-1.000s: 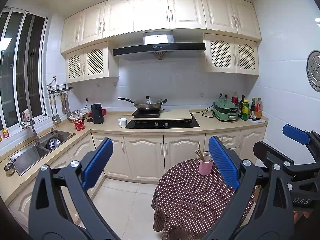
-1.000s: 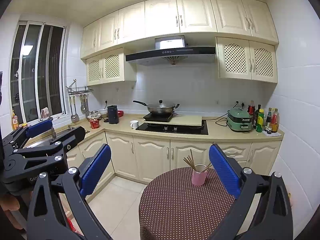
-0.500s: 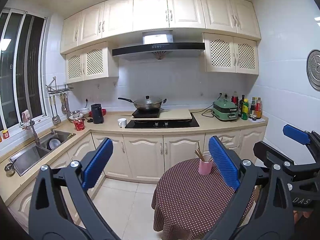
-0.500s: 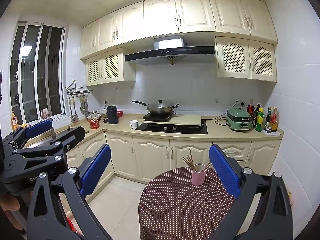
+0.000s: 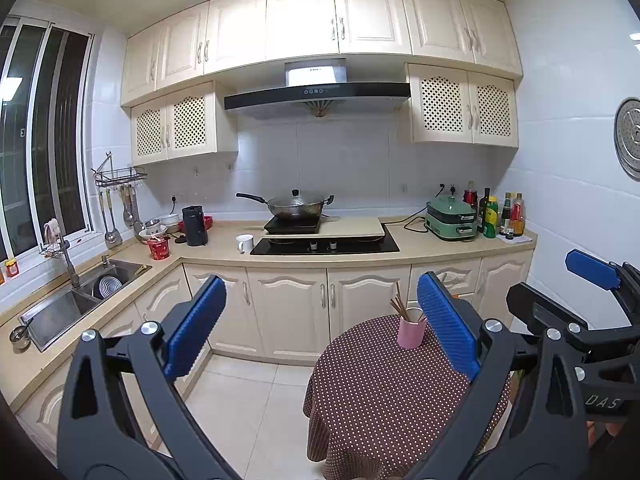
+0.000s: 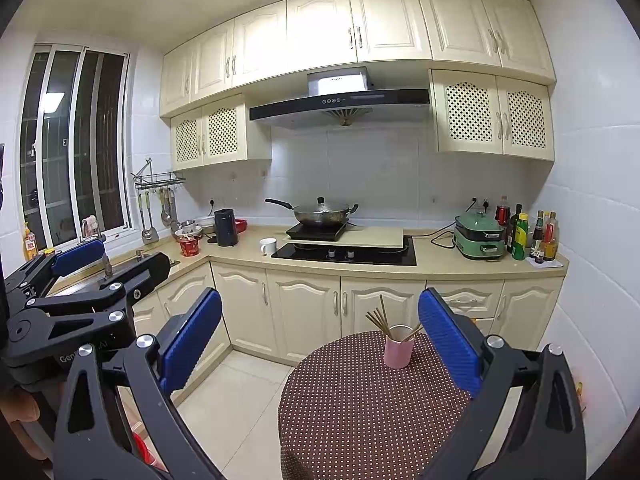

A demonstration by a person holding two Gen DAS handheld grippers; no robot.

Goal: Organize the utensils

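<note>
A pink cup (image 5: 411,327) (image 6: 398,346) holding several wooden chopsticks (image 6: 379,320) stands upright near the far edge of a small round table with a brown dotted cloth (image 5: 380,392) (image 6: 360,408). My left gripper (image 5: 320,328) is open, held high and well short of the table, nothing between its blue pads. My right gripper (image 6: 320,332) is open too, likewise empty and back from the cup. Each gripper shows at the edge of the other's view.
An L-shaped counter (image 5: 420,250) runs behind the table with a hob, a lidded wok (image 5: 294,205), a white mug (image 5: 245,243), a black kettle, a green cooker (image 5: 452,222) and bottles. A sink (image 5: 72,304) lies left, ladles hang on a wall rack (image 5: 120,208). Tiled floor (image 5: 240,400) lies left of the table.
Almost nothing differs. Both grippers stay open and nearly still, with only a slight drift of the views.
</note>
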